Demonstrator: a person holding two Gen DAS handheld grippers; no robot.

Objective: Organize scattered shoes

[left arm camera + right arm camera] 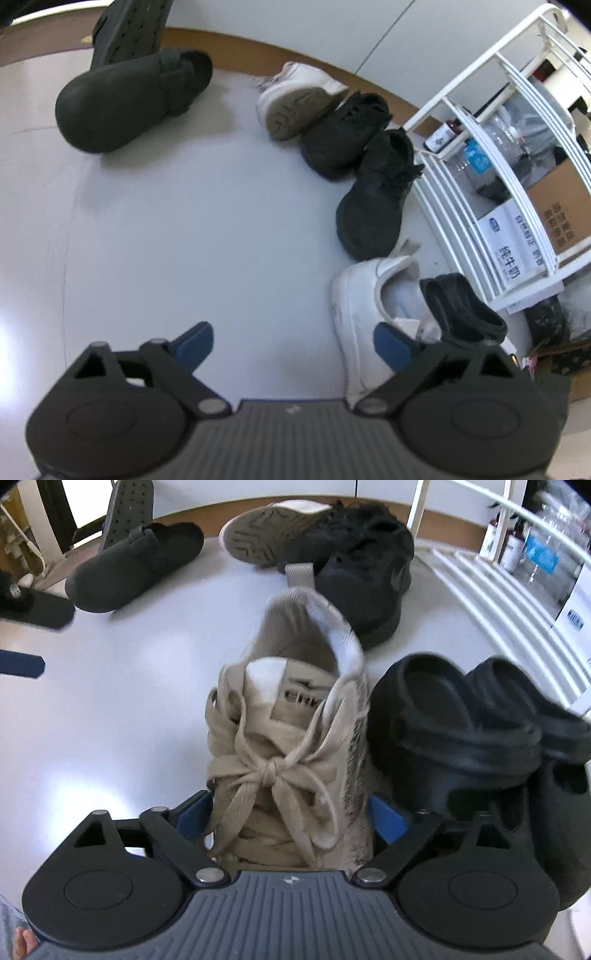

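The pale grey floor (177,206) lies open on the left; shoes crowd the right, along a white wire rack (491,155). Count: two black sneakers (376,195), two black slippers (122,99), two black clogs (454,734), one white sneaker on its side (295,99), one upright beige sneaker (291,738). Left tongs (293,345) spread apart over bare floor. Right tongs (291,812) spread, straddling the beige sneaker's laced front; contact cannot be told.
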